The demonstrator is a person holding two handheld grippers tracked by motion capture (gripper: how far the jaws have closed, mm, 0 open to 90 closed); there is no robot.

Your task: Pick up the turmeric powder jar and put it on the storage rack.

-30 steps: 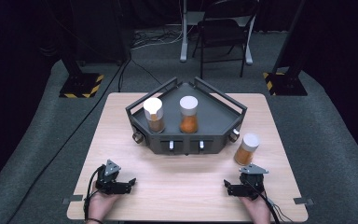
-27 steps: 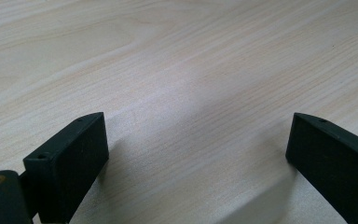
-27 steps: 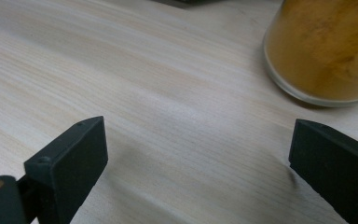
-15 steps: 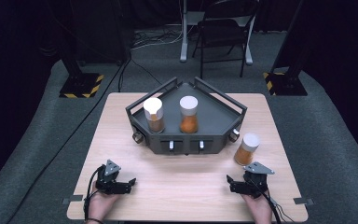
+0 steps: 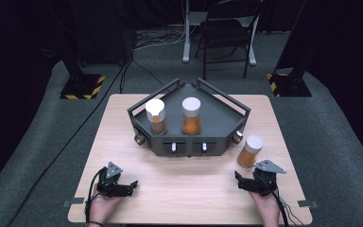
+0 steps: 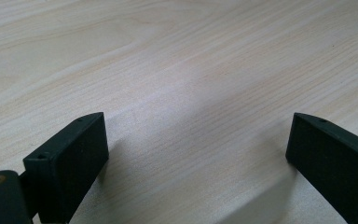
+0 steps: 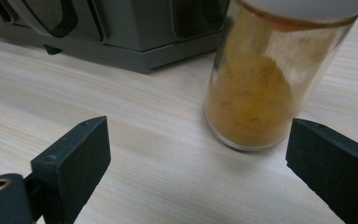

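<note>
Right gripper (image 5: 246, 182) low over the table (image 5: 189, 189), jaws spread wide, lined up to take the orange spice jar (image 5: 251, 151) standing just ahead and slightly right of its jaws, beside the grey rack (image 5: 189, 142); left gripper (image 5: 123, 187) likewise open, idle over bare wood.

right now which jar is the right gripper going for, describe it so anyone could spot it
Start at the dark grey angular metal rack in the middle of the wooden table. Just off its right front corner stands a clear glass jar of orange powder with a white lid, ahead of the open right gripper. Unlike the two similar jars inside the rack, it sits on bare tabletop.
</note>
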